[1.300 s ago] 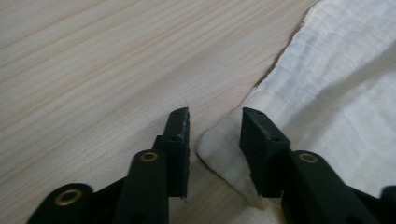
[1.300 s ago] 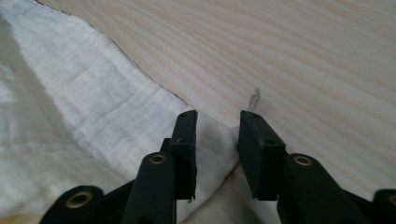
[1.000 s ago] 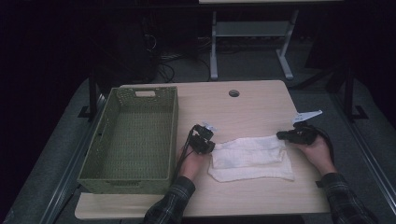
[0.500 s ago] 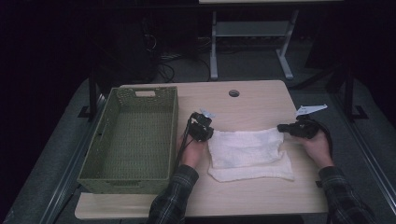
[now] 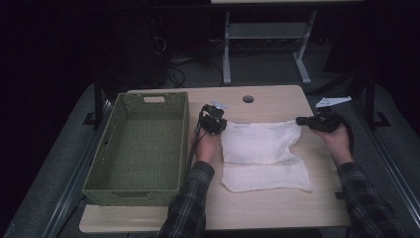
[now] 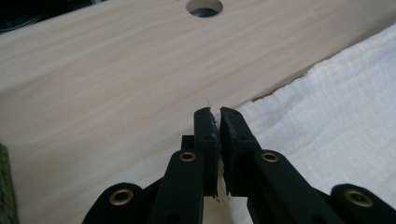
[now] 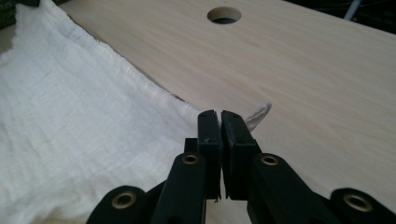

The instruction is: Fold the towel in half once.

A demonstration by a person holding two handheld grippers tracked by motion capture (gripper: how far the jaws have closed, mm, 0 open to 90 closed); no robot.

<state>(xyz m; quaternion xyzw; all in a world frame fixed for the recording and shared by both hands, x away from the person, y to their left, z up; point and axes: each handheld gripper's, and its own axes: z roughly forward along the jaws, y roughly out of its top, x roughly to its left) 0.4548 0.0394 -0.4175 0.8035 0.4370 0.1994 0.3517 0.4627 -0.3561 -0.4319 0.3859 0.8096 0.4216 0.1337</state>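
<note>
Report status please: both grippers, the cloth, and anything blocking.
Left gripper shut on white cloth corner; right gripper shut on other corner. Cloth stretched between them, near part on table. Green basket aside, nothing blocking.

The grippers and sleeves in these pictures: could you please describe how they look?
Both the left gripper and the right gripper are black, each with two flat-faced jaws on linked arms fastened by brass-coloured rivets. A pale three-cornered plate tops each. A dark cable trails from the left one. The person's sleeves are dark plaid.

Basket [image 5: 141, 148] lies left of cloth [image 5: 262, 153] on table [image 5: 277, 208].
</note>
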